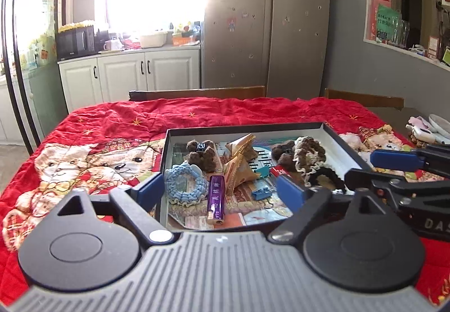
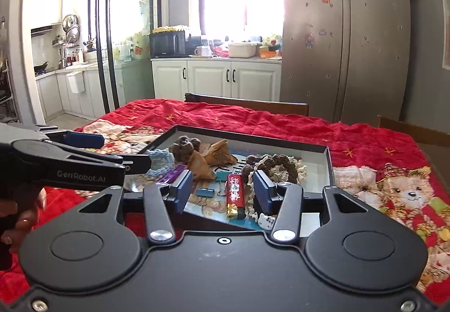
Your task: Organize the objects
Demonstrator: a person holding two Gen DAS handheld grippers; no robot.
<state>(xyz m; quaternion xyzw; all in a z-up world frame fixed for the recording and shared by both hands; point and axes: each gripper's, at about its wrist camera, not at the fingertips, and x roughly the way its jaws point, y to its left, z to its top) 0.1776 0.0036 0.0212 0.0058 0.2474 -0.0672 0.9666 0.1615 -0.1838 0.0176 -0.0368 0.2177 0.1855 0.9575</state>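
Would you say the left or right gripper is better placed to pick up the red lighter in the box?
Right, probably. The right gripper is open with the red lighter lying straight ahead between its fingers, while the left gripper faces the purple tube.

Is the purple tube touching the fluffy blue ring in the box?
Touching. The left wrist view shows the purple tube lying against the edge of the blue ring, with no gap between them.

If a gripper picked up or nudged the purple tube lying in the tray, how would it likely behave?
The glossy purple cylindrical tube lies on its side in the black shallow tray, so a sideways nudge would probably roll it. Its shiny, smooth surface may slip between pads. It looks rigid and small, so likely light and not floppy.
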